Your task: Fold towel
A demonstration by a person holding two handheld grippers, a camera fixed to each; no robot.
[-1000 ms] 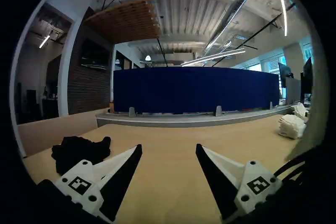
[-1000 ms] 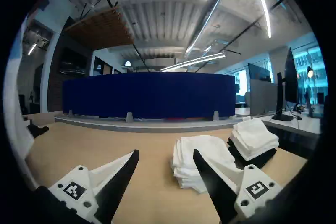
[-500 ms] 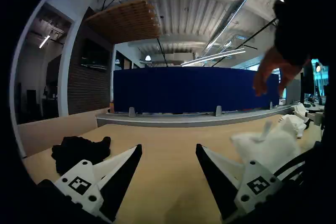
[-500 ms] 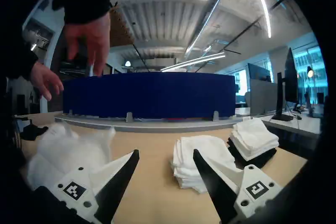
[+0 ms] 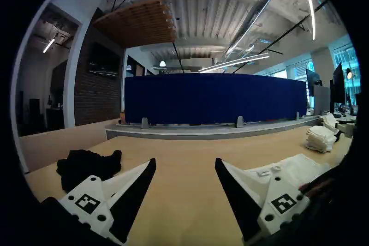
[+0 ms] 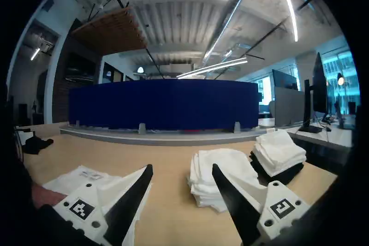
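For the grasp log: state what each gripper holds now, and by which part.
Nothing is held. The left gripper and the right gripper both stand open over the table, and the white towel lies flat on it, in neither's grip.

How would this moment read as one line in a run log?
towel: flat on table, unfolded | left gripper: open, empty | right gripper: open, empty | folded stack: ahead of right gripper

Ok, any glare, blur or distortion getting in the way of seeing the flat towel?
Left gripper view: sharp, no blur; ceiling light strips blow out; fisheye bows the blue divider; the white towel reads clearly on the table. Right gripper view: sharp, windows glare cyan at right, towel evenly lit, no harsh shadows.
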